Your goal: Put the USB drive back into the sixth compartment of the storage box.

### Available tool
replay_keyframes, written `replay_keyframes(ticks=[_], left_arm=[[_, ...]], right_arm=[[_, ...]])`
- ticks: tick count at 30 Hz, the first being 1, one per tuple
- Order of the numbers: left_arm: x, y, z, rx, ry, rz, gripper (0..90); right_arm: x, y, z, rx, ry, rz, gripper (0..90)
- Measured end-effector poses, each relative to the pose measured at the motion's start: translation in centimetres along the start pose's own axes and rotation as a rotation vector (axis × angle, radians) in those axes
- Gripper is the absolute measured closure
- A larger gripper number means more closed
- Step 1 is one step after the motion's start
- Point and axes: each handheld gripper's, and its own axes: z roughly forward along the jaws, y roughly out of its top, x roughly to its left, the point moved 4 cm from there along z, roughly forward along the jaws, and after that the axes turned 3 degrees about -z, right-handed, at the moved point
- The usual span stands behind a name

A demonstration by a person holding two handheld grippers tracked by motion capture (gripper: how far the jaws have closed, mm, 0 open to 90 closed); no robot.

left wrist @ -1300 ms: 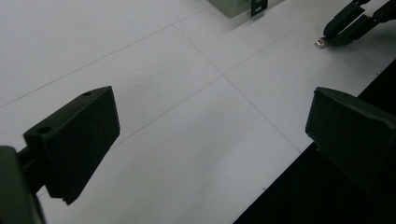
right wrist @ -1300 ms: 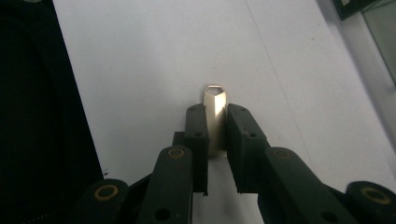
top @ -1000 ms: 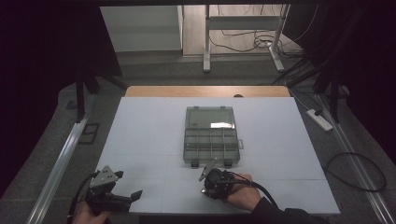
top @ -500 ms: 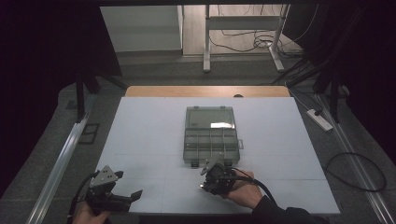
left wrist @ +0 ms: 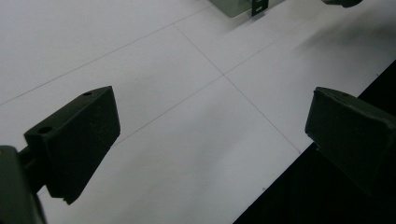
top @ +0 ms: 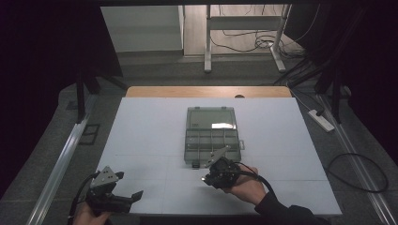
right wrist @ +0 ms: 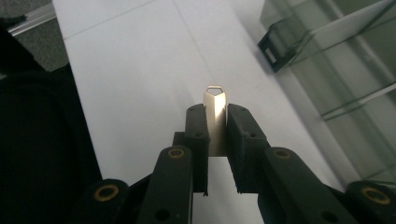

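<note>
A clear grey compartment box (top: 211,133) lies lid open in the middle of the white table (top: 150,126). Just in front of its near edge, my right gripper (top: 205,178) is held in a hand. In the right gripper view, this gripper (right wrist: 215,114) is shut on a small flat metal piece (right wrist: 215,100) with a pointed, looped tip, held above the table. The box (right wrist: 336,60) sits to the upper right there. My left gripper (top: 127,185) hangs at the table's near left corner. Its jaws (left wrist: 210,121) stand wide open with nothing between them.
A wooden strip (top: 206,91) runs along the table's far edge. On the floor beyond are desk legs (top: 206,47) and cables. A power strip (top: 321,119) lies on the floor at the right. The box's latch corner (left wrist: 254,5) shows at the top of the left gripper view.
My right gripper has edged slightly forward toward the box with the metal piece still in it. The left gripper has stayed in place.
</note>
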Motion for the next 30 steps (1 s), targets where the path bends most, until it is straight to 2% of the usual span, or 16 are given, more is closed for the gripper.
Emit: replay_keyframes(ticks=[15,30], left_arm=[[0.0,0.0,0.0,0.001,0.001,0.000,3.2],[0.0,0.0,0.0,0.001,0.001,0.000,3.2]], right_arm=[[-2.2,1.2,-0.7,-0.052,-0.049,0.040,78.3],[-3.9,2.3,-0.6,-0.072,-0.089,0.061,78.3]])
